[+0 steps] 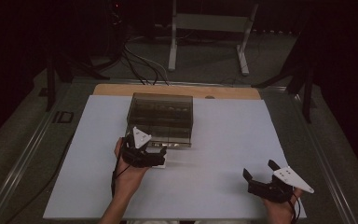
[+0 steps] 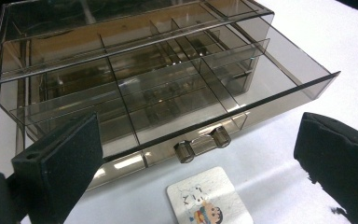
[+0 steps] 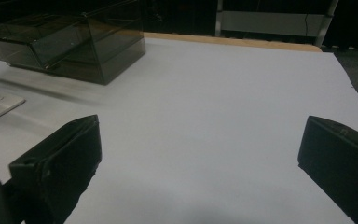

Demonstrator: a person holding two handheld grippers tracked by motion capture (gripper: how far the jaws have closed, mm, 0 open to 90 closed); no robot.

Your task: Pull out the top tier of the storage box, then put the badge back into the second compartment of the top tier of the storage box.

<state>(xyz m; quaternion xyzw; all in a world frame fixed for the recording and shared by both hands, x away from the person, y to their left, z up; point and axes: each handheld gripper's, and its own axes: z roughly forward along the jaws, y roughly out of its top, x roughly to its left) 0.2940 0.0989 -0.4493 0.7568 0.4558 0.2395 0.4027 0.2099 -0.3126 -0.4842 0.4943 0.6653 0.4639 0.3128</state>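
The left gripper (image 1: 145, 151) hovers low over the bench, its fingers (image 2: 65, 158) spread wide apart and holding nothing. Just beyond them stands a smoked transparent plastic drawer box (image 2: 135, 79), its divided drawer (image 2: 168, 107) pulled partly out; between the fingers lies a small white square card with a cartoon print (image 2: 209, 198). The right gripper (image 1: 265, 179) rests well apart, fingers (image 3: 58, 163) likewise open over the bare white bench cover (image 3: 214, 116). Behind, a dark room holds floor cables (image 1: 140, 60).
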